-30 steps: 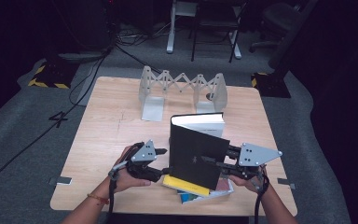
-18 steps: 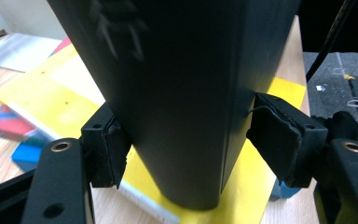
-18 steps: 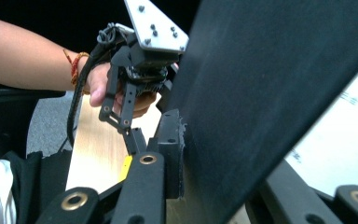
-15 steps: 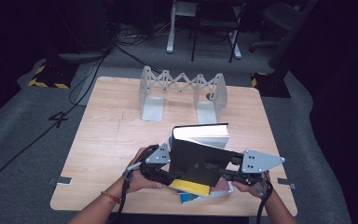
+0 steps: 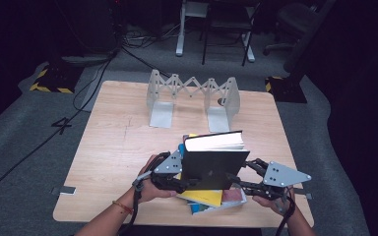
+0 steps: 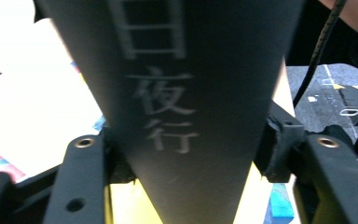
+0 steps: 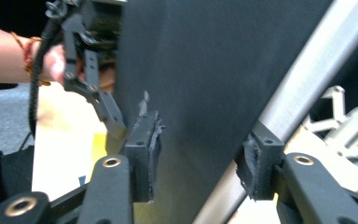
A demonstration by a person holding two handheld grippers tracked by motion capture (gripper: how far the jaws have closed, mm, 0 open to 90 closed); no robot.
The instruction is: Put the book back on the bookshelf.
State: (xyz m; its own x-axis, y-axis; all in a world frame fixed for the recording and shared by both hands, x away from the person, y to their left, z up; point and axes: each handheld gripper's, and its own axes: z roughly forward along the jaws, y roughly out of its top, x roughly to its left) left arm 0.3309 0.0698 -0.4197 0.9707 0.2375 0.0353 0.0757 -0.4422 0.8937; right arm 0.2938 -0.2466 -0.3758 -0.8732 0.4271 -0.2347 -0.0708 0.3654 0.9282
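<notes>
A black hardcover book (image 5: 215,164) stands on its edge, pages up, over a stack of books (image 5: 211,199) at the table's front. My left gripper (image 5: 184,182) is at its left end. In the left gripper view the spine (image 6: 191,93), printed with pale characters, sits between the jaws. They have just been closing, and the left gripper (image 6: 193,154) is shut on it. My right gripper (image 5: 236,182) is at the book's right end. Its jaws have just been opening. In the right gripper view my right gripper (image 7: 200,158) straddles the book (image 7: 205,84), and its pads look slack.
A white folding book rack (image 5: 192,91) stands at the back of the wooden table (image 5: 118,142), with bare wood between it and the books. The stack holds a yellow cover and a reddish one. Chair and desk legs stand on the floor beyond the table.
The black book has sunk lower over the stack. The left gripper has moved in against its left end, and the right gripper has dropped a little with its jaws wider.
</notes>
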